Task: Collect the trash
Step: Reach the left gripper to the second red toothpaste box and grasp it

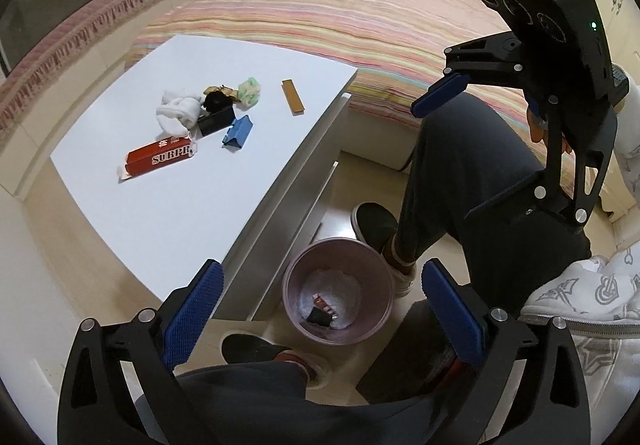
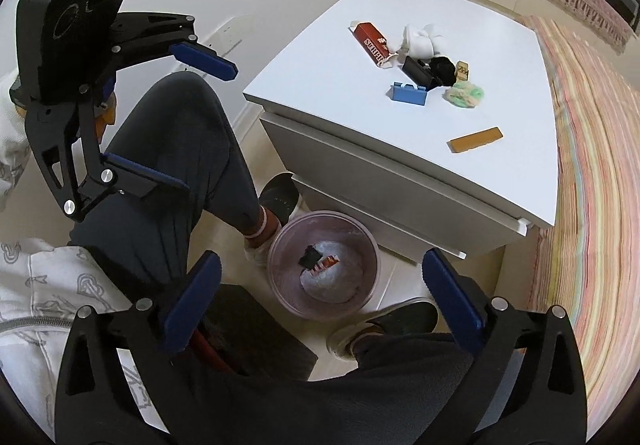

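Observation:
A pink waste bin (image 1: 372, 325) (image 2: 280, 285) stands on the floor and holds white tissue, a black scrap and a red scrap. My left gripper (image 1: 320, 277) hangs open above it, empty. My right gripper (image 2: 322, 265) is open over the same bin, also empty. Each shows in the other's view: the right gripper (image 1: 460, 153) and the left gripper (image 2: 200, 125). On the white bedside table (image 1: 160, 225) (image 2: 320, 85) lie a red box (image 1: 160, 157) (image 2: 370, 43), crumpled tissue (image 1: 178, 111), a black box (image 1: 216, 121), a blue box (image 1: 238, 131), a green ball (image 1: 249, 89) and a brown strip (image 1: 293, 97).
A person's dark-trousered legs (image 1: 460, 185) and shoes (image 1: 374, 223) flank the bin. The table's drawer fronts (image 2: 380, 189) face the bin. A bed with a striped cover (image 1: 360, 5) (image 2: 592, 165) stands beside the table.

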Tool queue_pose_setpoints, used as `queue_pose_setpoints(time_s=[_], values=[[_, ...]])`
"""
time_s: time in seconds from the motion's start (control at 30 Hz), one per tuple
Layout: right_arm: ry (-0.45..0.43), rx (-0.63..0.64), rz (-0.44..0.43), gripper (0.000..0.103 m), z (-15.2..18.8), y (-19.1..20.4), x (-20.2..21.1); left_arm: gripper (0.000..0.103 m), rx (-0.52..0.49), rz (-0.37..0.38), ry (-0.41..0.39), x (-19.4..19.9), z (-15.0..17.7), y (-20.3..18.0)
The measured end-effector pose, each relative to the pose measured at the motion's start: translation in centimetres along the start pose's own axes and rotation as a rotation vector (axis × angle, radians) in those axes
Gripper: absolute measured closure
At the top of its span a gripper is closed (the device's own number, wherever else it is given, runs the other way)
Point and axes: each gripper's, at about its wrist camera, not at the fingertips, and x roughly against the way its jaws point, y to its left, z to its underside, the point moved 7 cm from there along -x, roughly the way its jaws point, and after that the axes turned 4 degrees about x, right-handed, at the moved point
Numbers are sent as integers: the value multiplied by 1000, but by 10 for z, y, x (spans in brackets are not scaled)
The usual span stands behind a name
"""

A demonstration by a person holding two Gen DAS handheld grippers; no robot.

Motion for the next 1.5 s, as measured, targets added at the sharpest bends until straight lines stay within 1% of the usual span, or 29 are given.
queue_pose_setpoints(time_s=[0.23,0.53,0.73,0.9,1.07,1.17,1.3,1.37,1.4,1.5], values=[[5,-22,12,4,-4,-3,1,8,-2,2,2,1,1,1],[-10,-47,41,4,-13,-19,9,8,-9,2,-13,6,-5,9],[-6,-58,75,4,-24,-37,16,8,-38,-16,-9,8,-16,23],[2,-86,103,4,-39,-57,19,8,-105,-45,2,11,-29,41],[26,-164,143,4,-51,-79,16,8,-170,-69,20,10,-42,62],[47,-239,171,4,-57,-94,13,8,-217,-75,31,6,-50,73],[85,-357,210,4,-63,-114,5,8,-315,-72,49,-2,-60,86],[107,-431,216,4,-64,-125,1,8,-353,-62,57,-5,-65,91],[118,-474,199,4,-65,-130,-3,8,-375,-56,65,-8,-68,94],[146,-526,199,4,-67,-140,-12,8,-444,-25,84,-16,-77,101]])
